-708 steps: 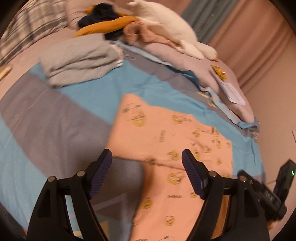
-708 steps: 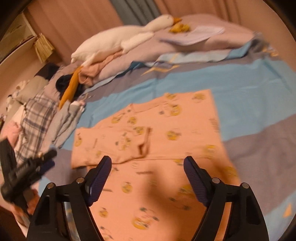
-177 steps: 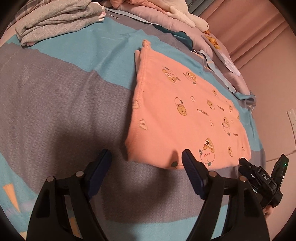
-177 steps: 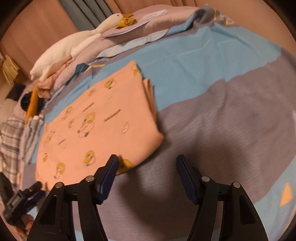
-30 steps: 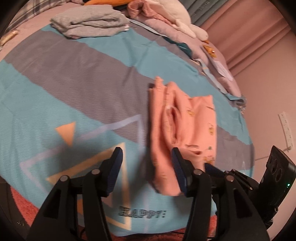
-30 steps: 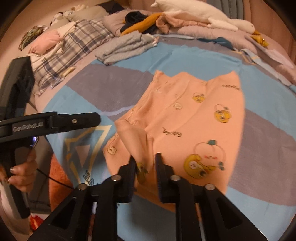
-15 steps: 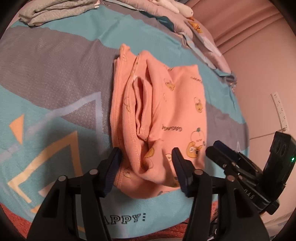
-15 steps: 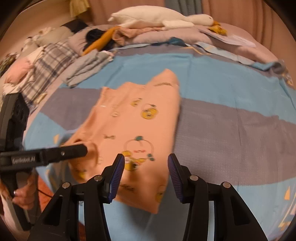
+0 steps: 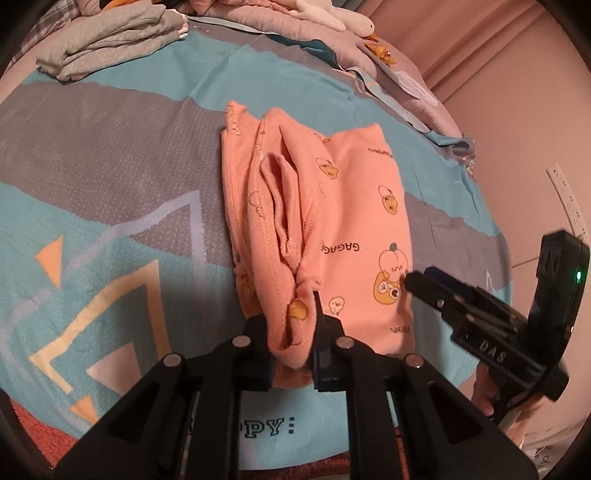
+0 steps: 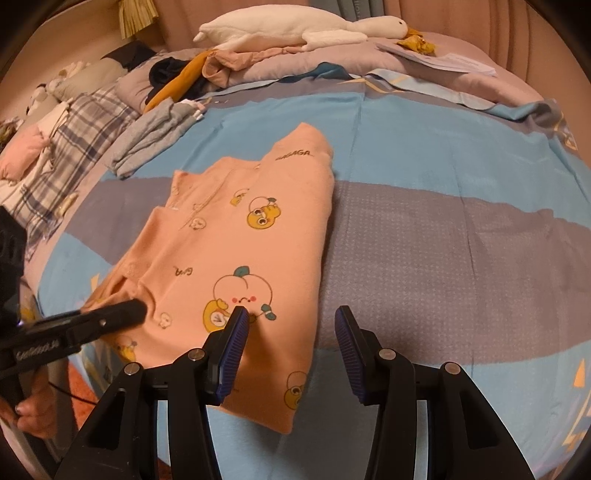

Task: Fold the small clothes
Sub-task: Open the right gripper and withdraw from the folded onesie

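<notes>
Left tongs (image 9: 291, 332) have just closed, pinching the near edge of the peach garment (image 9: 343, 206). Right tongs (image 10: 291, 354) hover spread above its near right corner on the bed (image 10: 461, 258).

Bed (image 10: 443, 240) in blue-grey cover, pink curtains (image 10: 461, 14), pinkish wall (image 9: 524, 122), warm dim light.

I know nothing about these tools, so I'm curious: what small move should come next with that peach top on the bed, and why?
Probably close the right hand-held gripper on the near edge of the peach top. Its jaws stand open over that edge, while the left hand-held gripper, whose jaws just closed, already pinches the other near corner. Both corners held, another fold looks possible.
</notes>
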Motion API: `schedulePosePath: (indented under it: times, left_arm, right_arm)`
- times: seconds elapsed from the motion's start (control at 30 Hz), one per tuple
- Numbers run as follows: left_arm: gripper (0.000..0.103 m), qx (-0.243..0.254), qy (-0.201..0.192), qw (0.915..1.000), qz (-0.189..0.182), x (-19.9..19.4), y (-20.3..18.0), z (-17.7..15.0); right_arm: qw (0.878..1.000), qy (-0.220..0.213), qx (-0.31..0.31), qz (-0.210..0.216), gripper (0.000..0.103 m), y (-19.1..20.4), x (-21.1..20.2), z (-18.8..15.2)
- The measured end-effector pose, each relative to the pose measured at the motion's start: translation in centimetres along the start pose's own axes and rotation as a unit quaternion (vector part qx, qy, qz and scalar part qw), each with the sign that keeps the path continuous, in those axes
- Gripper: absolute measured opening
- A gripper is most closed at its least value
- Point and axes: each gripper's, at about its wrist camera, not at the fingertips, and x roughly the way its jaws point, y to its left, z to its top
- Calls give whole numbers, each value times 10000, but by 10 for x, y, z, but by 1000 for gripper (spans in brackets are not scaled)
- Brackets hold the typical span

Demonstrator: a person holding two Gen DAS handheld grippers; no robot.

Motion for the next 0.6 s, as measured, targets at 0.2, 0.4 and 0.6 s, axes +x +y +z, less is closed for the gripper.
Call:
schedulePosePath:
  times: [0.2,0.4,0.6]
  left_arm:
    - [19,9,102,9999,117,3,5,1]
    - [58,49,-327,9990,297,-8,6,18]
    - [74,-148,-215,9995,192,15,17,40]
  right_arm:
    - [9998,82,168,-26,48,-8,8,5]
    - [9996,76,254,7,56,-10,14,14]
    - [9991,124,358,166,70,-9,23,20]
